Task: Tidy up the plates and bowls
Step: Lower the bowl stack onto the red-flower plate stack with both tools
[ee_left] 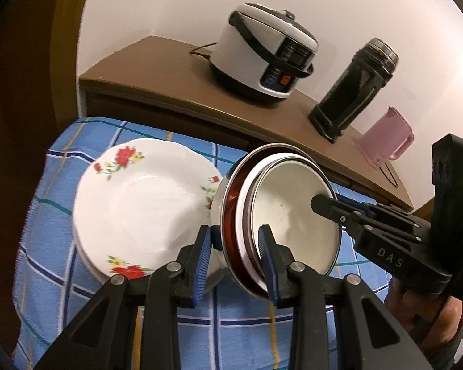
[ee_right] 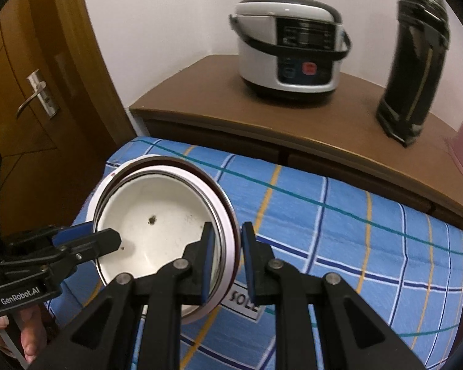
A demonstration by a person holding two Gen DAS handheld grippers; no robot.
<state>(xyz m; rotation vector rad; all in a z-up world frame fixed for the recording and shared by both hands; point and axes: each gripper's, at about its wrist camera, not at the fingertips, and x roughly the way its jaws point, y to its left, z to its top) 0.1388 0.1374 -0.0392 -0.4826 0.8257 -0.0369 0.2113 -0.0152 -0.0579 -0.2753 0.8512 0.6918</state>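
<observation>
Over bench: blue checked cloth (ee_left: 61,262), stack of white flowered plates (ee_left: 132,203) at its left.
Bowls: nested white enamel bowls (ee_left: 281,215) lifted, tilted, beside plates.
Left tongs (ee_left: 236,265): clamped on near rim.
Right tongs (ee_right: 228,262): clamped on opposite rim.
Advice: level both, lower gently, release together.

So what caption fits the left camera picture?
Two grippers lift nested bowls beside flowered plates.
</observation>
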